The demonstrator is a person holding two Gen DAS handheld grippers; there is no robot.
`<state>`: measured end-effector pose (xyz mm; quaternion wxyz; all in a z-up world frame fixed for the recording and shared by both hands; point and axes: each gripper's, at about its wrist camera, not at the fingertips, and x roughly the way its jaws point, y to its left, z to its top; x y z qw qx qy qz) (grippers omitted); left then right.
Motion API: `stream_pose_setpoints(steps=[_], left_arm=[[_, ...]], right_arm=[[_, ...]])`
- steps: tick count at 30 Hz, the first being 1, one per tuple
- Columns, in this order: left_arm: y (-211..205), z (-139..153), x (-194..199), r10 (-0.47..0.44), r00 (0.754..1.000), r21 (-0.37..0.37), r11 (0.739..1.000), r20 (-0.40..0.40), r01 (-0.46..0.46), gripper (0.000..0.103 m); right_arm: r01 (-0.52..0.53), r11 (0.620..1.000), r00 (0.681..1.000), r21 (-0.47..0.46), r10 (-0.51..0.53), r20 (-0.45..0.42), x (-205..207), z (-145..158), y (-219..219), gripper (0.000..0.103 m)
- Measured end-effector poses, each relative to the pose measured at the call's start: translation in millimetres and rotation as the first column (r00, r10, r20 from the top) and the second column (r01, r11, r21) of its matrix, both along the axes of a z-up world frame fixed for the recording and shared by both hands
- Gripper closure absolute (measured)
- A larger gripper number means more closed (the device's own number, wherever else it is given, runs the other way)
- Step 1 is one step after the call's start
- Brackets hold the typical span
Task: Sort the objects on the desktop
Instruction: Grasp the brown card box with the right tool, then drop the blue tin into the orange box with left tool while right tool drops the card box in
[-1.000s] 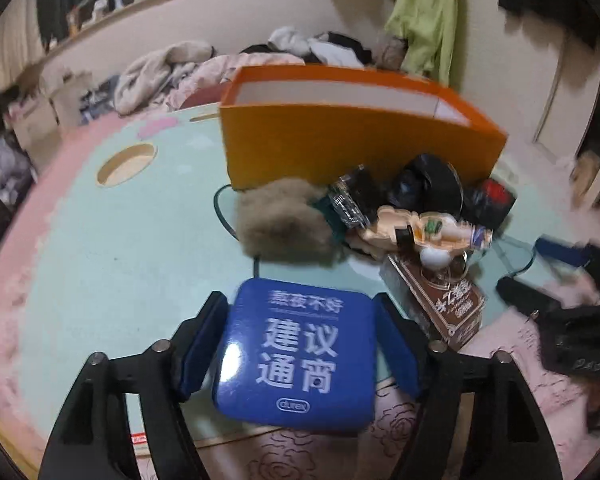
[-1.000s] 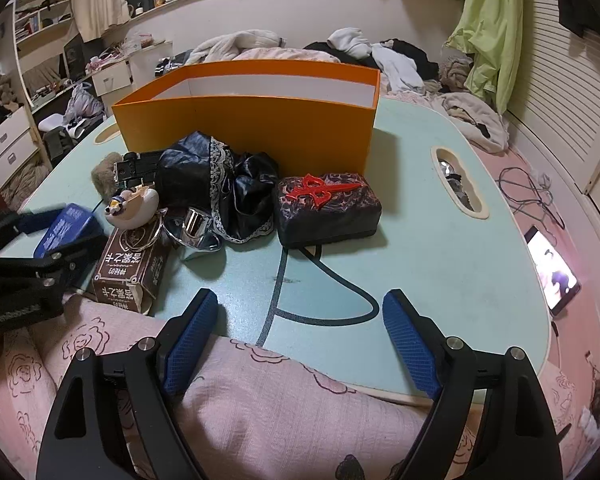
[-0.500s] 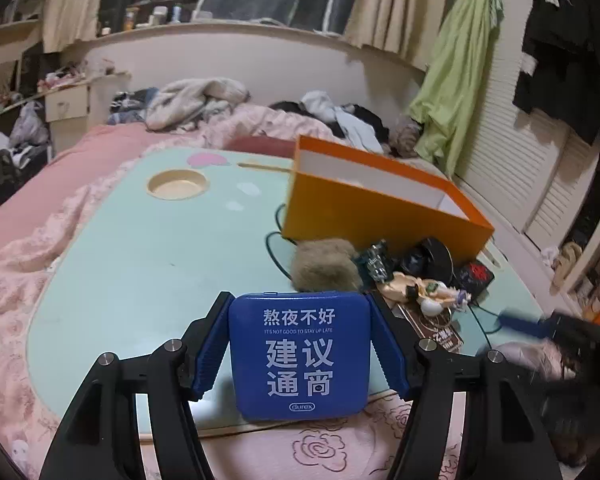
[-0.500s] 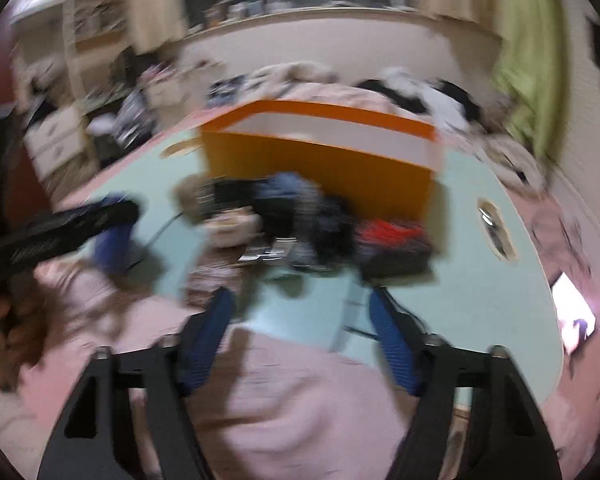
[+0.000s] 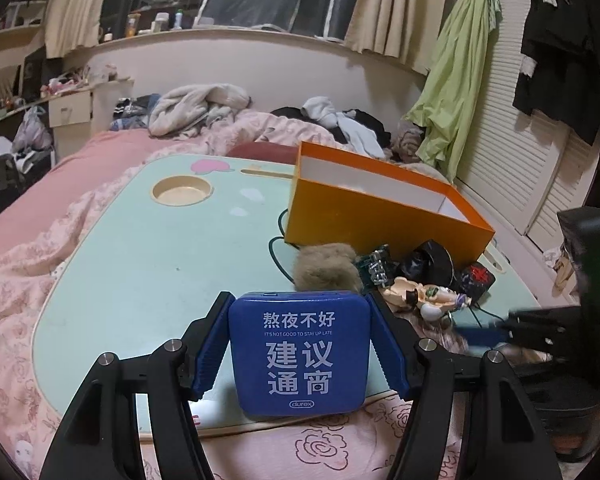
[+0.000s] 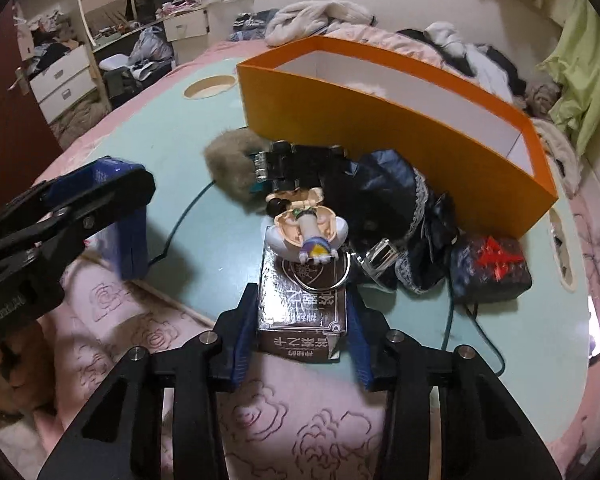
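Left gripper: my left gripper (image 5: 300, 354) is clamped on the flat blue square case with white printed characters (image 5: 300, 354), lifted off the table edge at 6 o'clock in the left wrist view.
Right gripper: my right gripper (image 6: 302, 330) has just been closing, with the dark brown printed carton (image 6: 302, 312) between its jaws; the pads look to be right at its sides, but I cannot tell whether they press yet.
Step in hand: as I judge it, one item is picked and the second is being gripped, both meant for the orange open-topped cardboard box (image 6: 400, 136) at 1 o'clock.
Load on carton: a small pale figurine (image 6: 306, 226) and a thin metal ring (image 6: 320, 276) rest on the carton's far end.
Next move: it calls for a firm squeeze and a level lift, or those two may slide off.
Further pile: a grey-brown fur ball (image 6: 232, 168) at 11 o'clock, black lace-trimmed cloth (image 6: 392, 208) and a dark pouch with a red emblem (image 6: 492, 268) at 2 o'clock lie on the mint-green tabletop (image 6: 180, 152).
Hard to make out: the black block behind the figurine is unclear; the box's inside is mostly hidden by its wall, with something pale just showing.
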<state>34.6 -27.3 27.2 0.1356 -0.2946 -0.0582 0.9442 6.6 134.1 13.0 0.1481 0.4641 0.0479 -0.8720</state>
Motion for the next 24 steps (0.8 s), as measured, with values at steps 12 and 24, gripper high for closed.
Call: stream_pose_setpoints(steps=[12, 24], left_arm=[[-3.4, 2.2, -1.2, -0.005, 1.0, 0.013, 1.0, -0.005, 0.005, 0.038], [46.2, 85.7, -88.3, -0.069, 0.992, -0.025, 0.997, -0.103, 0.067, 0.038]], right_arm=[[0.055, 0.739, 0.986, -0.671, 0.064, 0.151, 12.3, 19.0, 83.1, 0.061], [0.164, 0.941, 0.954, -0.296, -0.228, -0.194, -51.3, 75.3, 80.9, 0.061]])
